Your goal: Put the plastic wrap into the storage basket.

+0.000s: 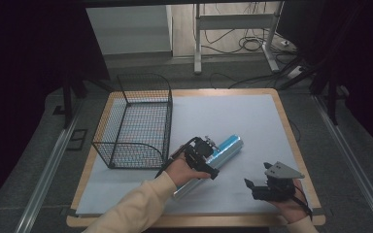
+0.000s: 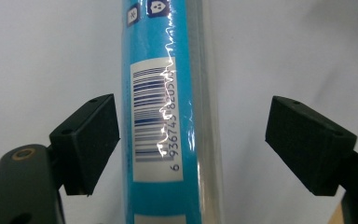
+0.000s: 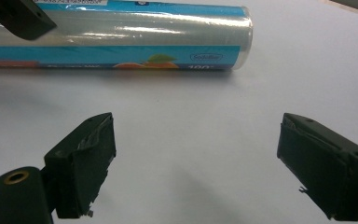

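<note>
One blue roll [image 1: 223,149], one wire basket [image 1: 138,121]

A black wire basket [image 1: 135,124] stands on the white sheet [image 1: 233,116] covering the table [image 1: 285,121]

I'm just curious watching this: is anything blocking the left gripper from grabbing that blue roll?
Nothing visible does. The left gripper sits right over the blue roll, its fingers apart on either side with only bare white sheet around.
</note>
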Available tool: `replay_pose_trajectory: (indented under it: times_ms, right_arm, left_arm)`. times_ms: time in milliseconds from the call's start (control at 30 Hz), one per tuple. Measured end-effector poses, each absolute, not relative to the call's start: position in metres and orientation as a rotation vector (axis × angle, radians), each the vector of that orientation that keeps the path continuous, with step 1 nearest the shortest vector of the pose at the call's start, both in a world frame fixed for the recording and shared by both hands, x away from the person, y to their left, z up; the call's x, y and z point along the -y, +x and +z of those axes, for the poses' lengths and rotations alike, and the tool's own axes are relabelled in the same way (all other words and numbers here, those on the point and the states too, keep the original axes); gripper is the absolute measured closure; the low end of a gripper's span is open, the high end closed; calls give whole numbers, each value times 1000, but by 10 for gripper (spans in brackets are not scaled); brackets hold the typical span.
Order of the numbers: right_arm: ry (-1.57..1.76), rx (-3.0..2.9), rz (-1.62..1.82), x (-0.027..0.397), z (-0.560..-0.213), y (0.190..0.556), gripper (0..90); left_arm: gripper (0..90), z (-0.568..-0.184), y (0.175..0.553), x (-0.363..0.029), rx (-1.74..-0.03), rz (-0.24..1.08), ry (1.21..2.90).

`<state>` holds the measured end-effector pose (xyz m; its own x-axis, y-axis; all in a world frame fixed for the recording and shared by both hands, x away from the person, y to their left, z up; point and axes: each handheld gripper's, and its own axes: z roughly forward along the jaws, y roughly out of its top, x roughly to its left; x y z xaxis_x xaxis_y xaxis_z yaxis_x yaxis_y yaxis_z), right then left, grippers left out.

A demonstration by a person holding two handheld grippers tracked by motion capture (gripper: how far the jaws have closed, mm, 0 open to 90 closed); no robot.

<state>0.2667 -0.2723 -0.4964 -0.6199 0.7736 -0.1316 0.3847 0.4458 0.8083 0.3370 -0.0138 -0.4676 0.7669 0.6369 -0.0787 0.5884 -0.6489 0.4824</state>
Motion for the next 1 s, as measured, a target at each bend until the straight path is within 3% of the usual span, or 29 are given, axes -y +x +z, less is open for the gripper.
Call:
replay_pose_trajectory:
  times_ms: [500,1000]
  right_arm:
    - [971,-2211,1048,272,-497,267,117]
    - [970,-2211,1043,273,-498,268,117]
  left_arm:
    - [181,-488,355,27,-1006,77,2562]
    - [305,-501,369,34,-1048,8,2607]
